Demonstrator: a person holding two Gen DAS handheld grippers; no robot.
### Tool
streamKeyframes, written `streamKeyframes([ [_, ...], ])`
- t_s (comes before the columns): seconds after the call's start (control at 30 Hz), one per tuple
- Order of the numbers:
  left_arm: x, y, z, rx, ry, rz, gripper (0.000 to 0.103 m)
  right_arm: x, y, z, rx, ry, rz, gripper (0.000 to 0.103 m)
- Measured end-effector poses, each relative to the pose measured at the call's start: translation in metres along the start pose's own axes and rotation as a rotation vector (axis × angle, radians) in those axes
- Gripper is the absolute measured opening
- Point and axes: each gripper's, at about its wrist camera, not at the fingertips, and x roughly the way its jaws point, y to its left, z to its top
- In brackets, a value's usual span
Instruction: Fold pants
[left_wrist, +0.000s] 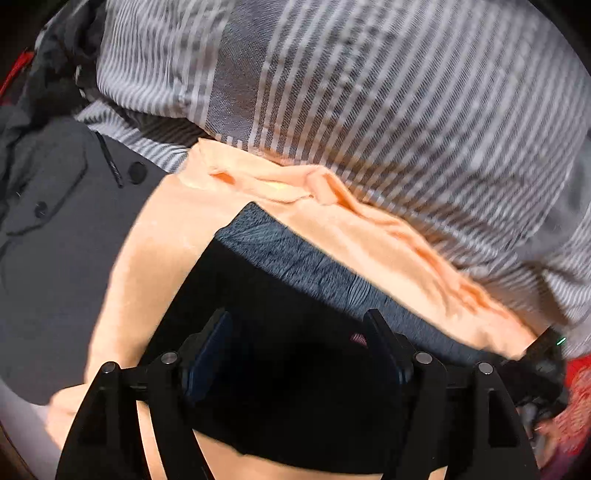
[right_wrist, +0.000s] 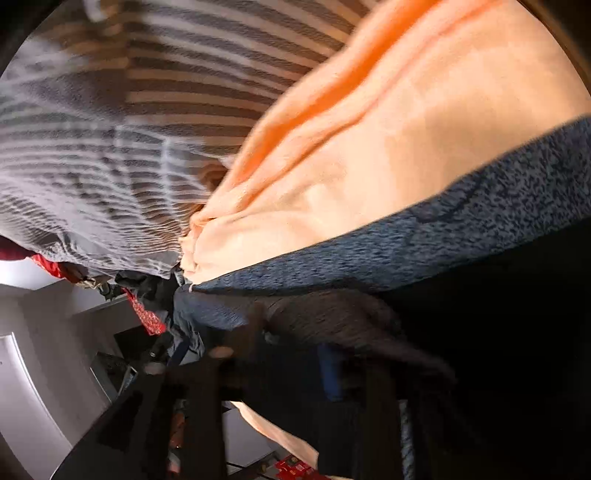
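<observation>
Black pants (left_wrist: 280, 369) with a heathered blue-grey waistband (left_wrist: 314, 269) lie on a peach-orange cloth (left_wrist: 155, 258). My left gripper (left_wrist: 295, 321) hovers just over the black fabric below the waistband, jaws wide apart and empty. In the right wrist view the same waistband (right_wrist: 424, 240) runs across the frame with black pants fabric (right_wrist: 498, 332) below it. My right gripper (right_wrist: 291, 325) is blurred and dark; a fold of the waistband end drapes between and over its fingers, and it appears closed on that cloth.
A grey-and-white striped sheet (left_wrist: 369, 92) lies bunched beyond the peach cloth (right_wrist: 388, 129). A dark grey garment with buttons (left_wrist: 55, 221) lies at the left. Red items (left_wrist: 576, 398) sit at the right edge. White furniture and floor (right_wrist: 44, 350) show below left.
</observation>
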Motion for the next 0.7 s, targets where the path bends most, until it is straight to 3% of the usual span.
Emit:
streamKeyframes([
  [0.1, 0.008, -0.026, -0.018, 0.125, 0.018, 0.056, 0.074, -0.013, 0.032, -0.016, -0.119, -0.034, -0.004, 0.061],
  [0.23, 0.046, -0.062, -0.044, 0.21, 0.095, 0.076, 0.074, -0.008, 0.051, -0.041, -0.243, 0.022, -0.03, 0.061],
  [0.33, 0.069, -0.076, -0.057, 0.256, 0.092, 0.176, 0.076, 0.017, 0.036, -0.036, -0.27, 0.064, -0.247, 0.06],
  [0.37, 0.068, -0.079, -0.059, 0.263, 0.074, 0.188, 0.076, 0.018, 0.028, -0.032, -0.253, 0.054, -0.284, 0.055],
  [0.43, 0.063, -0.08, -0.061, 0.278, 0.09, 0.178, 0.076, 0.006, 0.019, -0.028, -0.189, 0.028, -0.204, 0.051],
  [0.5, 0.056, -0.081, -0.066, 0.3, 0.106, 0.17, 0.076, -0.014, 0.022, -0.035, -0.201, -0.014, -0.138, 0.057],
  [0.57, 0.045, -0.081, -0.075, 0.328, 0.114, 0.176, 0.076, -0.032, 0.027, -0.048, -0.232, -0.032, -0.128, 0.06],
  [0.7, 0.021, -0.092, -0.105, 0.363, 0.154, 0.116, 0.076, -0.072, 0.019, -0.095, -0.203, -0.077, -0.098, 0.06],
])
